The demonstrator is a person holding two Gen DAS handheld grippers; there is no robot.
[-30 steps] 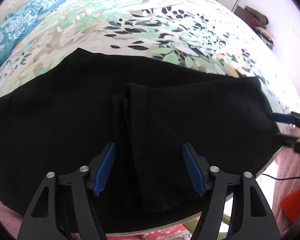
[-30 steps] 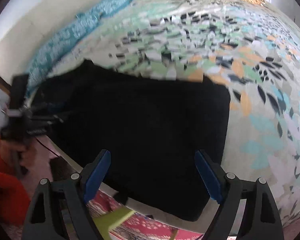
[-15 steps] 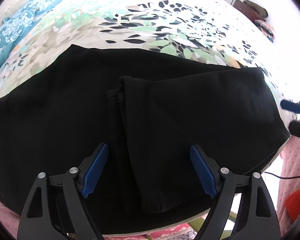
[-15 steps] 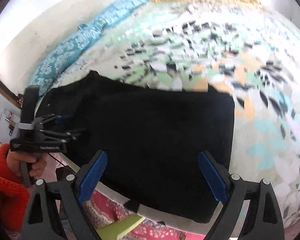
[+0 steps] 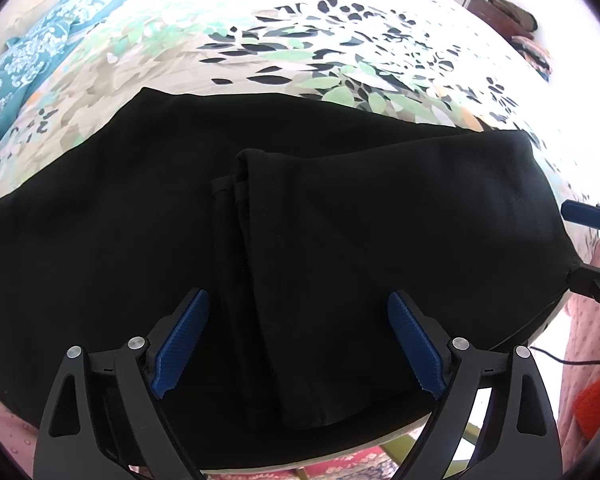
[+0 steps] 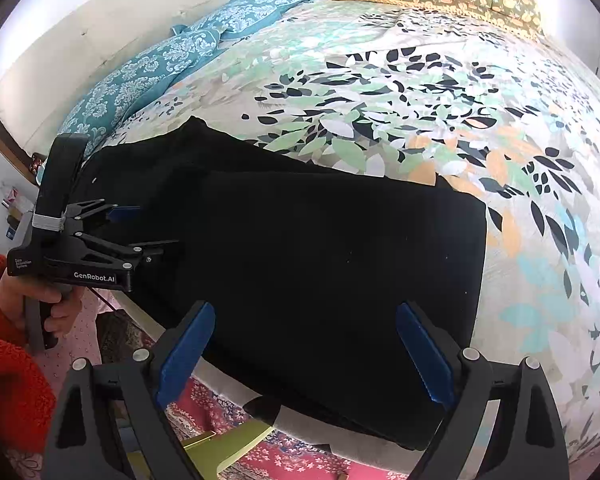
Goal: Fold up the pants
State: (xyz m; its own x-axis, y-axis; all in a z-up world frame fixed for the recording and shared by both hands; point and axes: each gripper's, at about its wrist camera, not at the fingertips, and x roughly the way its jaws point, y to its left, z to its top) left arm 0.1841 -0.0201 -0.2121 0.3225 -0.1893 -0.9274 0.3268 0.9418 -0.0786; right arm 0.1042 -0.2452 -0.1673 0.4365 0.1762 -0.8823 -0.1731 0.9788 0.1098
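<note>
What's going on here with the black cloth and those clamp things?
A person is folding black pants on a bed, with a two-finger gripper in each hand. One fold is already made: the leg ends lie back over the rest. Both the left gripper and right gripper are open above the pants, holding nothing; the left one's jaws have just been opening.

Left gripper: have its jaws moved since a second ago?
Yes. The left gripper has just been opening: its blue pads stand wider apart over the pants than before, not pressing on the cloth below them.
</note>
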